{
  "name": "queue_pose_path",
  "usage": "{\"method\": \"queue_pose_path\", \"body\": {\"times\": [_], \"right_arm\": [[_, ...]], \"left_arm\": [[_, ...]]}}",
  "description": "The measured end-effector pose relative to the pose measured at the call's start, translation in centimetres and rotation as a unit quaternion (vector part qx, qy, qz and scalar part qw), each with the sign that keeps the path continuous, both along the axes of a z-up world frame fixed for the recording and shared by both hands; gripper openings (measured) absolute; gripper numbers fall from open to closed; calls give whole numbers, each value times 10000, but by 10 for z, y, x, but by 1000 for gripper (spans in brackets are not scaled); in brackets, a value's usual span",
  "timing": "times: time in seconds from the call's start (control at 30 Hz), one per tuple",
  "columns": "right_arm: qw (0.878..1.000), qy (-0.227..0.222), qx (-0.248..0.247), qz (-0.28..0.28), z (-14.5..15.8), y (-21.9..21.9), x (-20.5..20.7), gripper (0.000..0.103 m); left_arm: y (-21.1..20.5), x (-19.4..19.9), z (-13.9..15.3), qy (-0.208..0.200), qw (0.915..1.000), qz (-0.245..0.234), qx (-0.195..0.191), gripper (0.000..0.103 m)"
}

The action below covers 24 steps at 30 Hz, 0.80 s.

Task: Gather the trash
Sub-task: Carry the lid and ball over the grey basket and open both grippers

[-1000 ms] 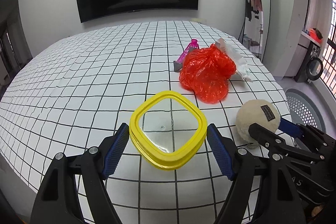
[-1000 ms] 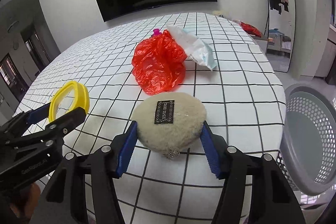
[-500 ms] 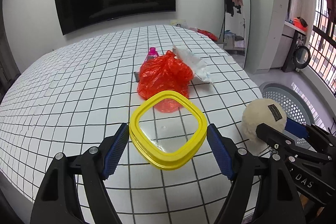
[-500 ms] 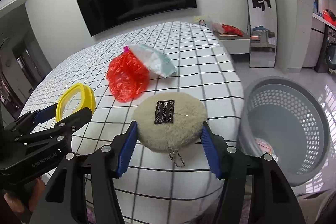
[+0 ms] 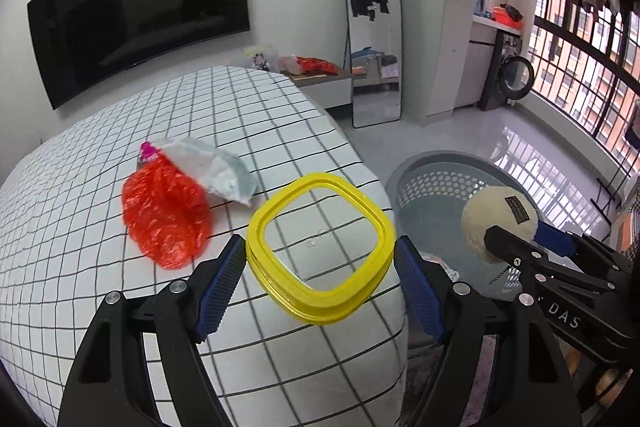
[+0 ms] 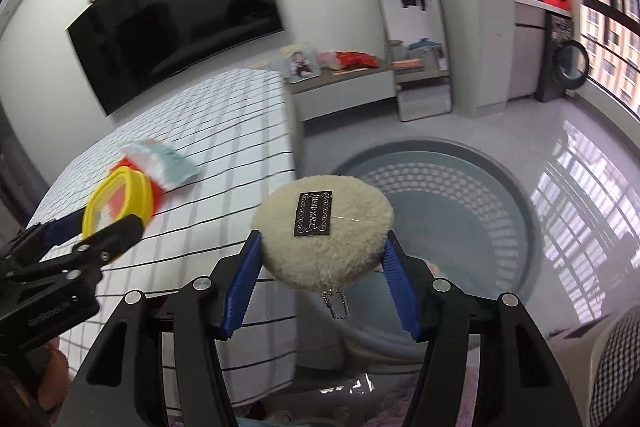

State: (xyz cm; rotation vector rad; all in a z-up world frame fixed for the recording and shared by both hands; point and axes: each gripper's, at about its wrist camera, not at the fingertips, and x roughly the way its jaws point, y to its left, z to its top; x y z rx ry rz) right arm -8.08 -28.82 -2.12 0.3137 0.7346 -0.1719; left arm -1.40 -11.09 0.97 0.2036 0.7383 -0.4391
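1. Your left gripper (image 5: pixel 320 269) is pinching the yellow lid (image 5: pixel 320 247), blue pads pressed against its two opposite sides, and the lid hangs in the air over the near corner of the checked bed (image 5: pixel 120 287).
2. Your right gripper (image 6: pixel 322 277) is clamped on the cream fluffy pouch (image 6: pixel 324 237), pads squeezing both flanks; black label faces up, and a small ball chain dangles beneath it.
3. That pouch is off the bed's edge, out over the grey laundry basket (image 6: pixel 480 195), which stands on the floor just beside the bed.
4. From the left wrist view, the lid sits right at the bed's corner, with the basket rim just past it.
5. On the bed, farther in from that corner, the red plastic bag (image 5: pixel 166 213) lies crumpled, and the white-and-teal wrapper (image 5: pixel 216 171) touches its far side.
6. A pink-capped item (image 5: pixel 148 151) peeks out behind the red bag; I can't tell what it is.
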Motion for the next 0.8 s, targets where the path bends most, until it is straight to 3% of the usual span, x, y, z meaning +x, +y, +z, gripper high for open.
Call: {"method": "queue_pose_path", "body": {"times": [0.3, 0.73, 0.8], "right_arm": [[9969, 58, 126, -769, -13, -67, -17, 58], [9946, 200, 442, -922, -40, -106, -10, 58], [9943, 150, 479, -946, -41, -109, -11, 62]], "left_arm": [[-75, 16, -12, 147, 9978, -644, 97, 74], [-127, 29, -44, 475, 9952, -768, 375, 77], [-129, 33, -47, 521, 9950, -760, 396, 77]]}}
